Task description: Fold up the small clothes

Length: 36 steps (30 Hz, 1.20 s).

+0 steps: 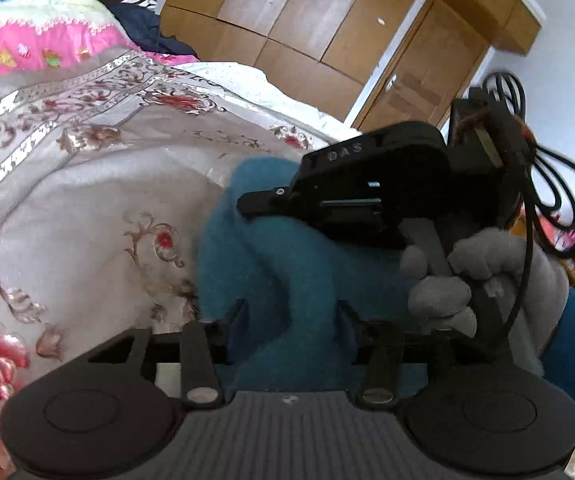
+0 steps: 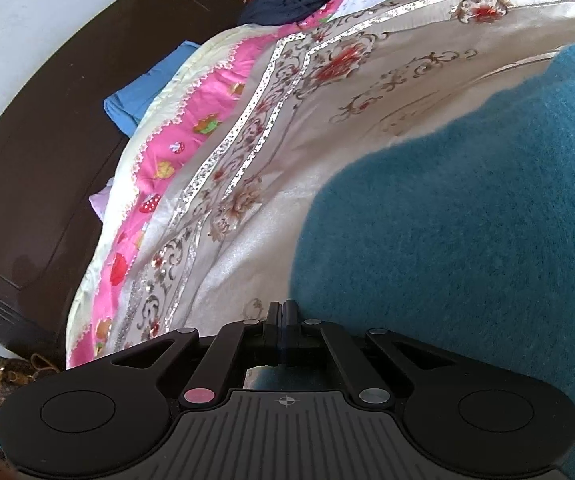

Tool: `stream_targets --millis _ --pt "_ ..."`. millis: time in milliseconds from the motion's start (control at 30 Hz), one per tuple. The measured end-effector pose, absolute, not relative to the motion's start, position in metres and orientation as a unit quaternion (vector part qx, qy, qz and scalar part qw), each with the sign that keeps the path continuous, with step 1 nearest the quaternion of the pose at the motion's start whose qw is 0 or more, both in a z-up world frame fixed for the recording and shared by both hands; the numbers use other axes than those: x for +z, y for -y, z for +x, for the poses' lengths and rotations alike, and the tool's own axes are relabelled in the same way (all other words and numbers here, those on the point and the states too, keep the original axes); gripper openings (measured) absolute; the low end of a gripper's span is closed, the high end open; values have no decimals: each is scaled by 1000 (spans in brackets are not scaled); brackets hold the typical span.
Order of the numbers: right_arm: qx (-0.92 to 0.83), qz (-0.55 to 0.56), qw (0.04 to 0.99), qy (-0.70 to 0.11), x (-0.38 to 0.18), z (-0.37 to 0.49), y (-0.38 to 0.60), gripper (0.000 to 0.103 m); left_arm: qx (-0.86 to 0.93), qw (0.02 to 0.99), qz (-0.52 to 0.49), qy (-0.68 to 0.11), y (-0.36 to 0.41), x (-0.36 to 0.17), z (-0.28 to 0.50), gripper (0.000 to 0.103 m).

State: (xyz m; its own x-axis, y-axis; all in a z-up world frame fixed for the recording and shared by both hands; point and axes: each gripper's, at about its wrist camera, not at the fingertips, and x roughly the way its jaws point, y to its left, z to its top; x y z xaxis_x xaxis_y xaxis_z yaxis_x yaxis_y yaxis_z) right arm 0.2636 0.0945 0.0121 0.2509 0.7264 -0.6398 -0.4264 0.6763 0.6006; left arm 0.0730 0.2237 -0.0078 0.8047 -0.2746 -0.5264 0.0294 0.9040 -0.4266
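Observation:
A fuzzy teal garment [image 1: 283, 280] lies bunched on the bed. My left gripper [image 1: 292, 314] has a thick raised fold of it between its fingers. The fabric fills the gap and touches both pads. In the left wrist view my right gripper [image 1: 247, 204], held by a grey-gloved hand [image 1: 447, 292], rests its closed tips on the garment just beyond that fold. In the right wrist view the right gripper [image 2: 283, 310] is shut at the garment's near-left edge [image 2: 447, 260]. Teal shows under and beside its fingers. I cannot tell whether any fabric is pinched.
The floral satin bedspread [image 1: 99, 184] spreads left of the garment, with a pink patterned quilt [image 2: 191, 128] along its edge. Dark and striped clothes [image 2: 287, 0] are piled at the bed's far end. A dark wooden bed frame [image 2: 47, 140] and a wooden wardrobe [image 1: 307, 28] border the bed.

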Motion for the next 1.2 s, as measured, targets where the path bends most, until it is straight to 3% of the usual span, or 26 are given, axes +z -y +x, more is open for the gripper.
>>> stream_targets --millis 33,233,367,400,600,767,900,1200 --pt "372 148 777 -486 13 264 -98 0 -81 929 -193 -305 -220 -6 73 40" --pt "373 114 801 -454 -5 260 -117 0 -39 923 -191 -332 -224 -15 75 38" --pt "371 88 813 -440 12 246 -127 0 -27 914 -211 -345 -231 -22 78 40" --pt "380 106 810 -434 21 242 -120 13 -24 914 -212 -344 -232 -22 77 40" --pt "351 127 857 -356 72 201 -19 13 -6 920 -192 -341 -224 -14 73 41" --pt "278 155 864 -390 50 182 71 25 1 925 -154 -347 -216 -5 90 41" --pt "285 214 831 -426 22 167 99 52 13 930 -93 -355 -207 5 106 40" --pt "337 244 794 -444 11 156 80 61 10 927 -35 -374 -204 30 122 34"
